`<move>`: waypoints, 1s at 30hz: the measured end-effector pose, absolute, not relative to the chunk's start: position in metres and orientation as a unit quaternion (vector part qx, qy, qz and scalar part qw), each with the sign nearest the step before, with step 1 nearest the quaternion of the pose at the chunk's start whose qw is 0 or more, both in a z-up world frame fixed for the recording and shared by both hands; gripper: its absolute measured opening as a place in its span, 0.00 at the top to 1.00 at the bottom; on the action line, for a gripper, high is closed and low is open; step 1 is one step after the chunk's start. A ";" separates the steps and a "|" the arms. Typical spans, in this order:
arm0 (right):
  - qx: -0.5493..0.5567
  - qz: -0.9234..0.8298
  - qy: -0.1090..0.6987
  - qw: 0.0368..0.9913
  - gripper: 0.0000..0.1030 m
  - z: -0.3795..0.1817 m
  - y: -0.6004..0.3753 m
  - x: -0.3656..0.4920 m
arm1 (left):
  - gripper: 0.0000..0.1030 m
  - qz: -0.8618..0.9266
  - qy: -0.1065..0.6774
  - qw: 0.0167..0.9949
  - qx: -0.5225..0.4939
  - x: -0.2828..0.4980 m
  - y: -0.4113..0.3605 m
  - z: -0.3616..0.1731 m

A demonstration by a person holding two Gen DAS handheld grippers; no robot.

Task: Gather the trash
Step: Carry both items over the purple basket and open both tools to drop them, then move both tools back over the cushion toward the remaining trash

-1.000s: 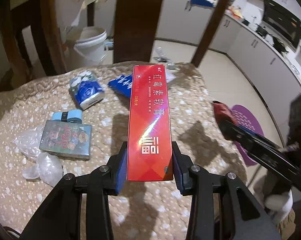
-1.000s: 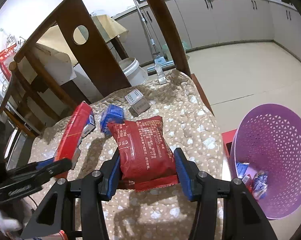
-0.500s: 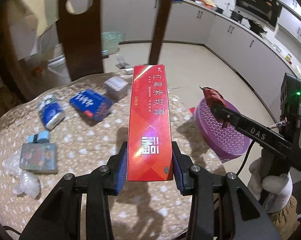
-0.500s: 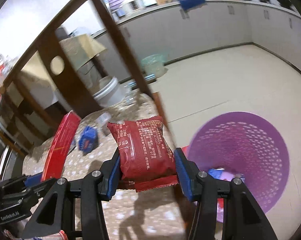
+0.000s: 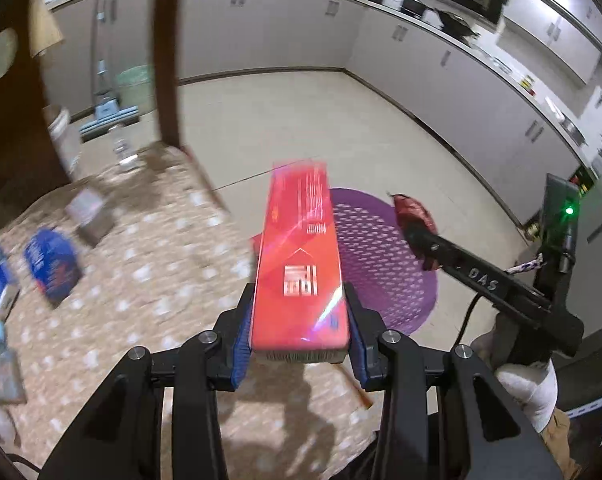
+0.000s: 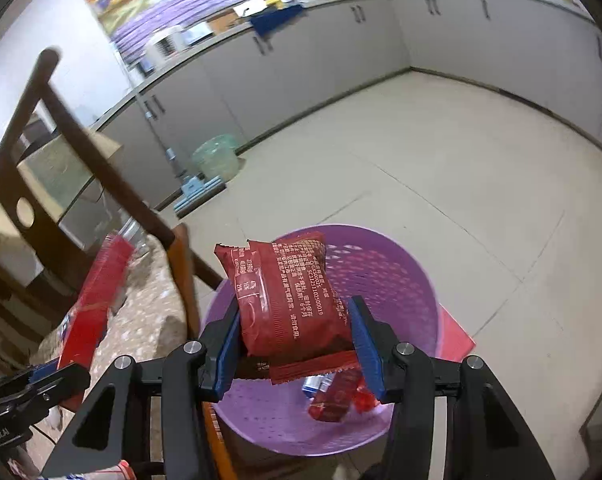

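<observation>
Right gripper [image 6: 295, 336]: blue pads clamped on a dark red foil snack packet [image 6: 287, 296], printed face up, long axis running away from the jaws. Directly below and beyond: the round purple perforated plastic basket [image 6: 385, 272], a few small red and blue wrappers [image 6: 333, 394] on its bottom. Packet already over the opening, so apparently only a release left on this side.

Left gripper [image 5: 299, 334]: pads closed on the near end of a long red cardboard box [image 5: 299, 256], far end pointing toward the basket [image 5: 377, 264]. Box still above the near right edge of the beige patterned cushion [image 5: 149, 280], only its far tip reaching the basket's left rim. Right one nearer; probably a further carry rightward needed for the box.

Left on the cushion, far left: blue packets [image 5: 53, 264], a small grey box [image 5: 89, 216].
</observation>
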State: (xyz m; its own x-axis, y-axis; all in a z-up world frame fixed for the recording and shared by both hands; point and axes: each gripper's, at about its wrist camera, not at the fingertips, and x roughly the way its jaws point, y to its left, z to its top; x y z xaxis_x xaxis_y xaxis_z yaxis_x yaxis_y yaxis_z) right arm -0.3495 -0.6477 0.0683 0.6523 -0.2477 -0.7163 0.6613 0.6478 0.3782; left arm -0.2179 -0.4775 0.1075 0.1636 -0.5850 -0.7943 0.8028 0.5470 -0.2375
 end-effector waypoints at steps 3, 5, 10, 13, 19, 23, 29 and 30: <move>0.335 -0.275 0.322 0.841 0.47 0.064 -0.657 -0.352 | 0.61 -0.472 0.456 0.744 0.124 -0.222 -0.500 0.104; 0.340 -0.279 0.323 0.838 0.45 0.063 -0.661 -0.352 | 0.56 -0.474 0.457 0.742 0.127 -0.224 -0.509 0.102; 0.337 -0.280 0.322 0.839 0.41 0.064 -0.660 -0.350 | 0.41 -0.464 0.459 0.748 0.121 -0.221 -0.503 0.099; 0.321 -0.274 0.324 0.847 0.40 0.066 -0.652 -0.343 | 0.41 -0.455 0.468 0.749 0.114 -0.217 -0.488 0.098; 0.290 -0.251 0.306 0.871 0.39 0.075 -0.628 -0.324 | 0.40 -0.426 0.478 0.762 0.098 -0.211 -0.450 0.094; 0.239 -0.235 0.269 0.903 0.23 0.089 -0.595 -0.306 | 0.39 -0.397 0.488 0.773 0.084 -0.202 -0.413 0.090; 0.197 -0.179 0.292 0.919 0.20 0.090 -0.546 -0.267 | 0.37 -0.341 0.498 0.795 0.052 -0.175 -0.341 0.091; 0.195 -0.169 0.303 0.917 0.20 0.088 -0.539 -0.261 | 0.35 -0.334 0.498 0.799 0.049 -0.171 -0.332 0.091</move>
